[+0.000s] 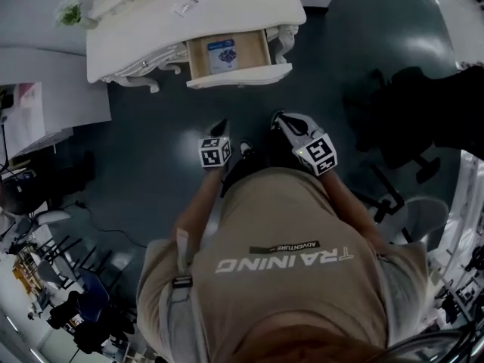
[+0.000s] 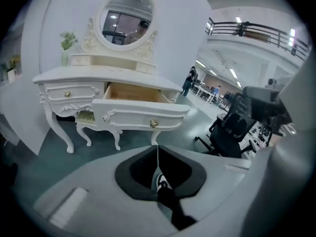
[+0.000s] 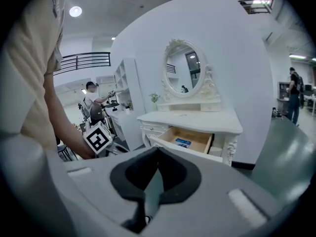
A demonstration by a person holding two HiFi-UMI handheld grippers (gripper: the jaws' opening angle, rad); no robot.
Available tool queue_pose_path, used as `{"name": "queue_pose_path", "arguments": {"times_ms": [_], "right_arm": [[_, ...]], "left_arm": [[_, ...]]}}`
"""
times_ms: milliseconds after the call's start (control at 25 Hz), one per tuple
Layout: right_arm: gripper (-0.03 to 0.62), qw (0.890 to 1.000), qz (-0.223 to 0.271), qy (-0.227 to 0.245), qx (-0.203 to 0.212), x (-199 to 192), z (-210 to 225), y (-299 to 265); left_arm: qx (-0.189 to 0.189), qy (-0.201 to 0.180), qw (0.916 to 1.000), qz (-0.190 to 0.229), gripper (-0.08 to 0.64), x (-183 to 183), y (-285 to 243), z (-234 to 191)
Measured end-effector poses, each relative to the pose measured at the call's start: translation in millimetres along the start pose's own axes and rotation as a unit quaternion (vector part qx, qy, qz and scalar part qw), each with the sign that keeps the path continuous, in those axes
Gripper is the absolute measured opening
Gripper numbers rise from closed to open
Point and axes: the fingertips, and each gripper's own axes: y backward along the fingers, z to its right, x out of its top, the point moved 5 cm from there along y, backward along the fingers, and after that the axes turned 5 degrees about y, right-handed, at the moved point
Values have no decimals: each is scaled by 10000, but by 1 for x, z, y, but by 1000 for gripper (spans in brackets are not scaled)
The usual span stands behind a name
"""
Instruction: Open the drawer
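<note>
Left gripper (image 1: 220,129): we hold it close in front of us, its jaws pressed together on nothing, well apart from the furniture.
Right gripper (image 1: 280,119): just beside the left one, its jaws closed on nothing too.
Floor (image 1: 151,142): dark grey-green, lying between us and the furniture.
Drawer (image 1: 238,76): it stands pulled out of the dressing table's middle, with a brass knob (image 2: 154,123) on its white front. Neither gripper touches it.
Drawer contents: we see a flat blue-and-white packet (image 1: 221,54) on the wooden bottom.
Dressing table (image 1: 151,29): white, on carved legs.
Mirror (image 2: 127,19): oval, upright at the table's back, with a small plant (image 2: 67,41) beside it.
</note>
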Motion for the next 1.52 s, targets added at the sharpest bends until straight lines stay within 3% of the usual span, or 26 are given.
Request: {"name": "queue_pose_path", "arguments": {"times_ms": [200, 440, 600, 720, 880, 1000, 1240, 1520], "right_arm": [[3, 9992, 65, 272, -276, 17, -42, 17], [3, 9980, -69, 472, -405, 12, -75, 53], [3, 9985, 152, 416, -314, 17, -77, 59], [3, 9972, 428, 587, -188, 42, -61, 58], [3, 9921, 807, 955, 6, 83, -45, 64], [3, 9893, 1015, 1046, 84, 96, -41, 69], [3, 9863, 1113, 1211, -113, 105, -33, 74], [3, 9867, 1081, 1217, -27, 112, -34, 67]], "left_arm": [[-525, -519, 9959, 518, 8, -5, 72, 11], [-692, -815, 9857, 1301, 6, 36, 106, 41], [-629, -1059, 9762, 1786, 6, 66, 144, 64], [-362, -1343, 9630, 2307, 6, 101, 179, 79], [-298, -1267, 9486, 2886, 8, 137, 217, 100], [-167, -1388, 9445, 2972, 8, 139, 224, 109], [175, -1305, 9507, 2809, 6, 121, 228, 104], [166, -1253, 9518, 2793, 8, 118, 227, 99]]}}
